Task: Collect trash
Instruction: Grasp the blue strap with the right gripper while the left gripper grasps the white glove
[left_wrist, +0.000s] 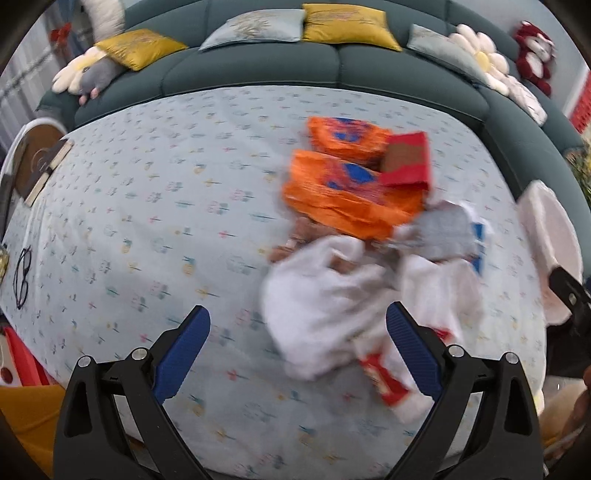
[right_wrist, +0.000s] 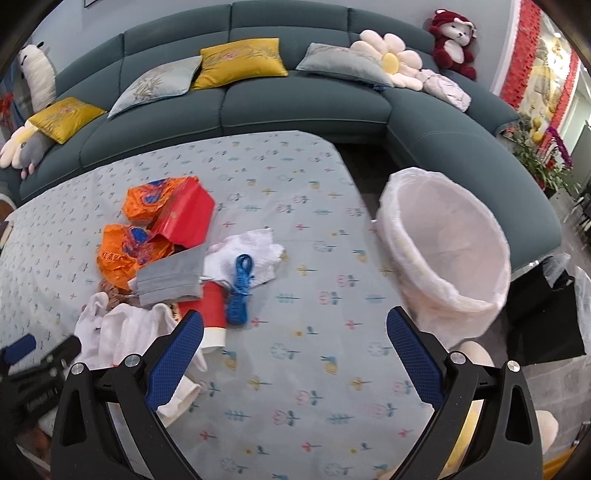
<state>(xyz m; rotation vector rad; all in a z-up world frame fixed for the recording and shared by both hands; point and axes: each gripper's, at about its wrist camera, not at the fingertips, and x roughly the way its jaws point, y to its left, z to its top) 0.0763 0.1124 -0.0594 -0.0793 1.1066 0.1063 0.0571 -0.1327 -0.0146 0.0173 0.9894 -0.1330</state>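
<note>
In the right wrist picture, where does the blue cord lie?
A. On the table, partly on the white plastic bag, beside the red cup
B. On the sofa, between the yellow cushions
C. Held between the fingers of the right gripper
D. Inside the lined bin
A: the blue cord lies on the table, its upper end on the white plastic bag, next to the red cup; the right gripper is open and empty.

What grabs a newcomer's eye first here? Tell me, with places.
The heap of trash mid-table: two orange bags and a red box at the back, a blue cord bundle in front. Right of the table stands a white-lined bin, mouth tilted toward the camera. Both grippers hover open, empty.
</note>
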